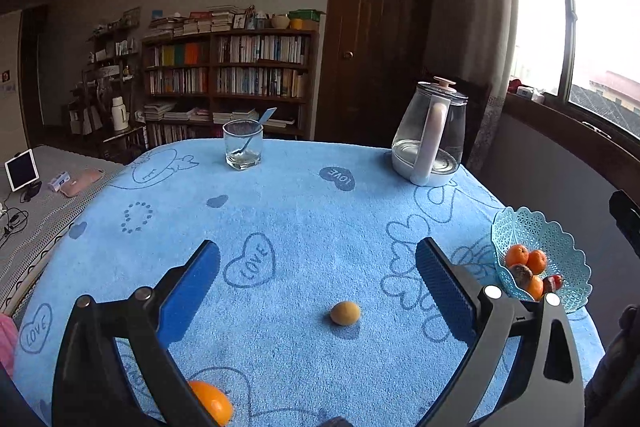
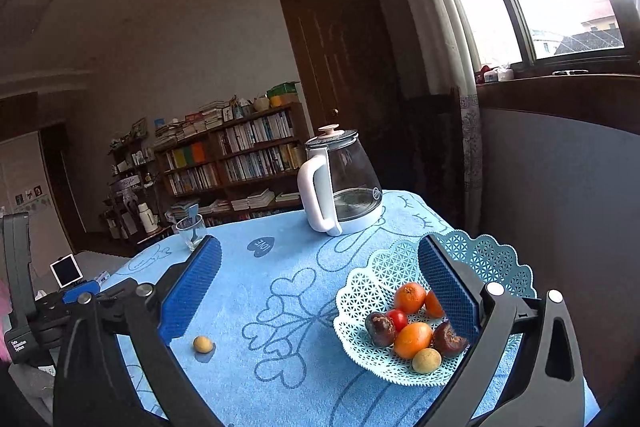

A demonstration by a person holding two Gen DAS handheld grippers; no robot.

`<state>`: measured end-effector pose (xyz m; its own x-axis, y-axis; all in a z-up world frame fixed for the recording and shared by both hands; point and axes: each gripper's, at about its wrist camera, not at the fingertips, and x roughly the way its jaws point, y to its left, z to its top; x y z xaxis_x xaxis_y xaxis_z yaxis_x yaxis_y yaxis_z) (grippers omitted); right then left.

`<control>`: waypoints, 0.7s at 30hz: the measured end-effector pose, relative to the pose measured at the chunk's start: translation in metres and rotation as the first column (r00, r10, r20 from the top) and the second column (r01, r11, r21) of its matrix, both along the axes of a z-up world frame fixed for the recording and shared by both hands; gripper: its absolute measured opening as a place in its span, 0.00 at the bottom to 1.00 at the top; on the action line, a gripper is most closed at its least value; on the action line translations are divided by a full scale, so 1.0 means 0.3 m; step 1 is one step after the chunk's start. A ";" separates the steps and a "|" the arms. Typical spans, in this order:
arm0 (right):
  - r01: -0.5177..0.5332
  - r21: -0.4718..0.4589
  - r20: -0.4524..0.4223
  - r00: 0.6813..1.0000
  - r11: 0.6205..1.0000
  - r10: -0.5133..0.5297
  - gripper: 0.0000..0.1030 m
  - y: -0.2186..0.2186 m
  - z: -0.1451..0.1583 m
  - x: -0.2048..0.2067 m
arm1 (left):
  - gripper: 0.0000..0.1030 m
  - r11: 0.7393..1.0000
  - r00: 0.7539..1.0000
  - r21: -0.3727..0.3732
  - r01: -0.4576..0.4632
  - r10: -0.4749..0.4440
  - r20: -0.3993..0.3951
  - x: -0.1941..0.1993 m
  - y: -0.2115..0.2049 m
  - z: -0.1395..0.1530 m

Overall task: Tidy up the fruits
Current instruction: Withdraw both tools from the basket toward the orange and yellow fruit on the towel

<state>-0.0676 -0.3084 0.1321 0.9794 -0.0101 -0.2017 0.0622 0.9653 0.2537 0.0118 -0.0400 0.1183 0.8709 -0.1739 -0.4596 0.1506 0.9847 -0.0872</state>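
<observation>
Blue tablecloth (image 1: 300, 195), yellow fruit (image 1: 345, 313) between — seemingly untouched — left hand-held gripper (image 1: 318, 261)

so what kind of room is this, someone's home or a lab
Most likely a lived-in home room. A table under a blue towel cloth carries a glass kettle and a fruit basket, with a crowded bookshelf against the wall.

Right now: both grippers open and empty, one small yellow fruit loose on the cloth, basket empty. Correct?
Not quite: the basket isn't empty. The right wrist view shows oranges, a small tomato, dark fruits and a small yellow fruit in it. The rest stands.
</observation>
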 end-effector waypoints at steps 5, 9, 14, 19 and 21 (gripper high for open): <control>0.019 -0.022 0.013 1.000 1.000 -0.018 0.97 0.014 0.018 -0.017 | 0.95 1.000 1.000 0.017 -0.018 0.019 -0.010 -0.034 0.069 -0.005; 0.026 0.013 -0.002 1.000 1.000 -0.026 0.97 0.015 0.006 -0.024 | 0.95 0.999 0.998 0.029 -0.040 0.041 -0.046 -0.053 0.131 -0.031; 0.004 0.056 -0.043 0.999 0.998 -0.002 0.97 0.007 -0.007 -0.008 | 0.95 0.995 0.992 0.063 -0.083 0.088 -0.092 -0.069 0.225 -0.066; -0.025 0.020 -0.066 0.997 0.999 0.026 0.97 0.047 -0.012 0.006 | 0.95 0.987 0.981 0.098 -0.124 0.137 -0.136 -0.093 0.299 -0.121; -0.046 0.000 -0.084 0.995 0.999 0.046 0.97 0.075 -0.024 0.017 | 0.95 0.987 0.978 0.104 -0.120 0.135 -0.156 -0.104 0.313 -0.148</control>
